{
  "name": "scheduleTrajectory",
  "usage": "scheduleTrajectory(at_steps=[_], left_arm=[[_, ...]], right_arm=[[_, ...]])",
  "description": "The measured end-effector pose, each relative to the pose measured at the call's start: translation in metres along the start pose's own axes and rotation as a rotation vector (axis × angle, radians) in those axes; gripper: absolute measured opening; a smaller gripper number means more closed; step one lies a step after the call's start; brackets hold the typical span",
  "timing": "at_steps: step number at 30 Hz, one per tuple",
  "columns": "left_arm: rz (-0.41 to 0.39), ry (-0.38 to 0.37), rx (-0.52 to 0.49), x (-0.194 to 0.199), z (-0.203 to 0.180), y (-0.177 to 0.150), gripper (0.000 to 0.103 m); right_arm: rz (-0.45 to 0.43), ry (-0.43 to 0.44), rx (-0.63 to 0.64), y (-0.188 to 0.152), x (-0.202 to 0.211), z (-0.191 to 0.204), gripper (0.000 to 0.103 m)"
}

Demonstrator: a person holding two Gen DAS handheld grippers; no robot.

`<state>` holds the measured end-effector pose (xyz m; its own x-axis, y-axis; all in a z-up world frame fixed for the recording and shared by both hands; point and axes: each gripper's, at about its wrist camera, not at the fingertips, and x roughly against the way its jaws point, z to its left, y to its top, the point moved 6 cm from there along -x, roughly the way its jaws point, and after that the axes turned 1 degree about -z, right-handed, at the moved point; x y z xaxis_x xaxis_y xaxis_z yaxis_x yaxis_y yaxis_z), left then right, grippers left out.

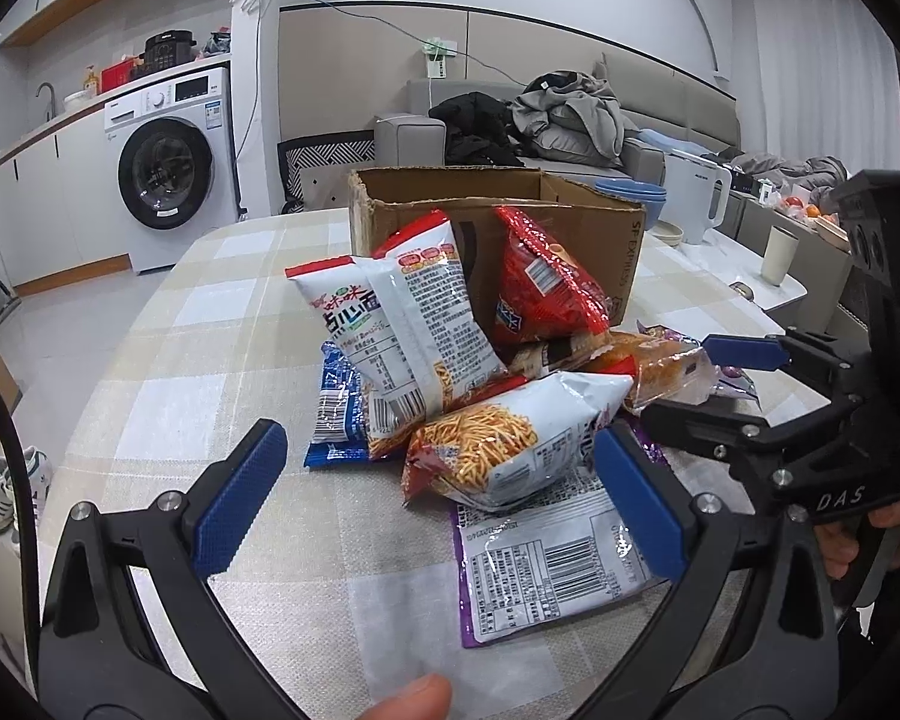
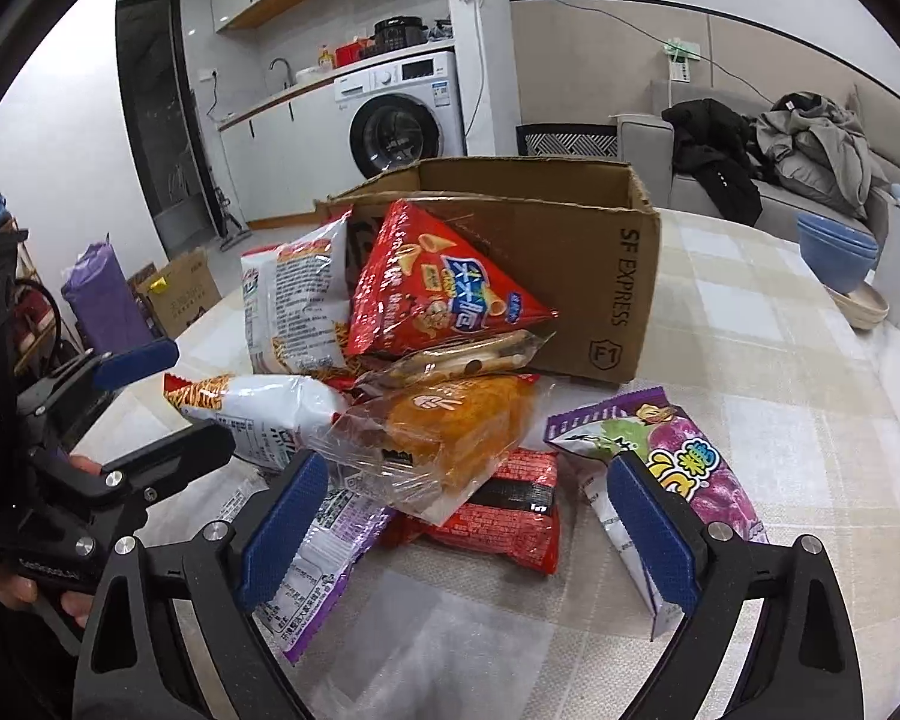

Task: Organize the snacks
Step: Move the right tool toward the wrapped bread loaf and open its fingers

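Cardboard box [image 2: 570, 264] sits behind my snack pile [image 1: 450, 372] on the surface [image 1: 210, 360]; my left tool [image 1: 438, 498] and right tool [image 2: 468, 534] both gape wide, holding nothing.

Beige-and-white checked cloth [image 1: 210, 312] covers the table; brown cardboard box [image 2: 570, 276], red triangular bag [image 2: 426, 282], purple candy bag [image 2: 690, 468].

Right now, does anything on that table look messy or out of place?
Yes. The snack packets lie heaped in a jumble on the table in front of the cardboard box, some leaning on its wall instead of inside. The box's rim looks torn and ragged. Nothing seems spilled.
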<state>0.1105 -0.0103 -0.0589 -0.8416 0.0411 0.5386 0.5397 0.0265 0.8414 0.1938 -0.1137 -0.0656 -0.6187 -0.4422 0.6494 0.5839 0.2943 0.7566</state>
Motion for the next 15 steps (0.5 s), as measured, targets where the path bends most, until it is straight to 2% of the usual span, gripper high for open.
scheduleTrajectory(at_steps=[5, 9, 11, 15], left_arm=[[-0.001, 0.000, 0.008, -0.002, 0.003, -0.001, 0.102], [0.003, 0.002, 0.003, -0.002, 0.000, -0.002, 0.102], [0.001, 0.001, 0.004, -0.001, 0.001, -0.002, 0.102], [0.003, -0.002, 0.009, -0.002, 0.001, -0.002, 0.102]], right_arm=[[0.031, 0.019, 0.030, -0.005, -0.006, 0.011, 0.094], [0.053, -0.027, 0.030, -0.005, -0.018, 0.010, 0.094], [0.071, -0.073, 0.018, -0.005, -0.024, 0.007, 0.089], [0.055, -0.113, -0.057, -0.002, -0.024, -0.008, 0.086]])
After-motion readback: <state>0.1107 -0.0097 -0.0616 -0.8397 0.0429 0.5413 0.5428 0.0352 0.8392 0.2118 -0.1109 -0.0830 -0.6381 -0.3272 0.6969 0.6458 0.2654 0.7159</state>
